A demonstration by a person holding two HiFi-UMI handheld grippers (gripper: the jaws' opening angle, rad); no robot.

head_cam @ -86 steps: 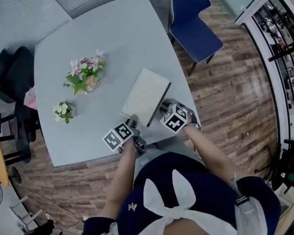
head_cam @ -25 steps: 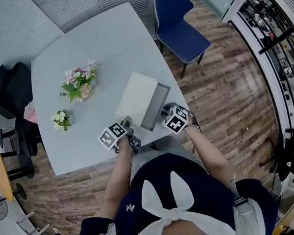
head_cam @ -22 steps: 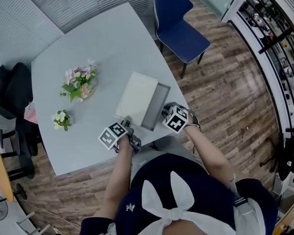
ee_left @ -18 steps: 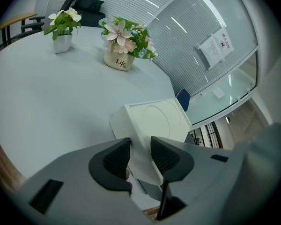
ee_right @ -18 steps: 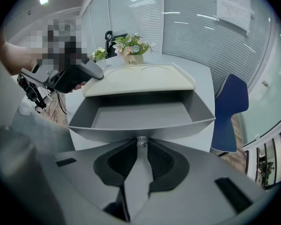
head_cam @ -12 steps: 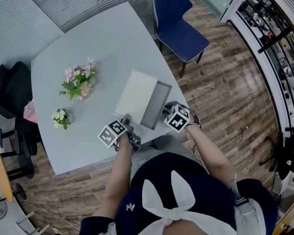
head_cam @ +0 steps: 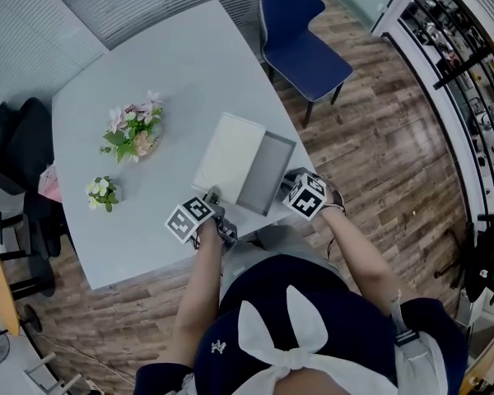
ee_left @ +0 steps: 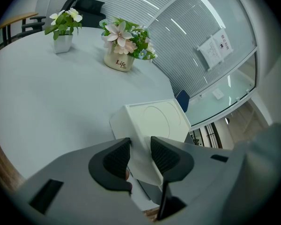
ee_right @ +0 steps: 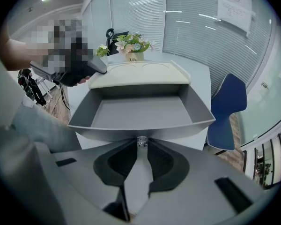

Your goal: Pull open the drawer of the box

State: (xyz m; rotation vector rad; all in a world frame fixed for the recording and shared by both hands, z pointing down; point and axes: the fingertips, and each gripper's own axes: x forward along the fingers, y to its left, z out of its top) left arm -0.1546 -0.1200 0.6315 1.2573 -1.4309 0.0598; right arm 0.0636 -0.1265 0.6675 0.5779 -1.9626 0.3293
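A white box [head_cam: 229, 148] lies near the table's [head_cam: 173, 72] near right edge. Its grey drawer [head_cam: 266, 174] stands pulled out to the right and shows empty in the right gripper view [ee_right: 140, 110]. My left gripper [head_cam: 210, 206] clamps the box's near corner [ee_left: 154, 121], and its pads [ee_left: 119, 157] press on both sides of that corner. My right gripper [head_cam: 288, 189] is shut on the small clear knob [ee_right: 141, 141] at the middle of the drawer's front wall. The right gripper's jaws [ee_right: 140, 161] close tight around that knob.
Two flower pots [head_cam: 132, 134] [head_cam: 103, 190] stand on the table left of the box. A blue chair [head_cam: 300, 44] is beyond the table's right edge, and a black chair [head_cam: 16, 130] at the left. The drawer's front reaches the table edge, close to the person's lap.
The drawer has slid further out of the box toward the right. My right gripper moved right with it. The left gripper and the box stayed in place.
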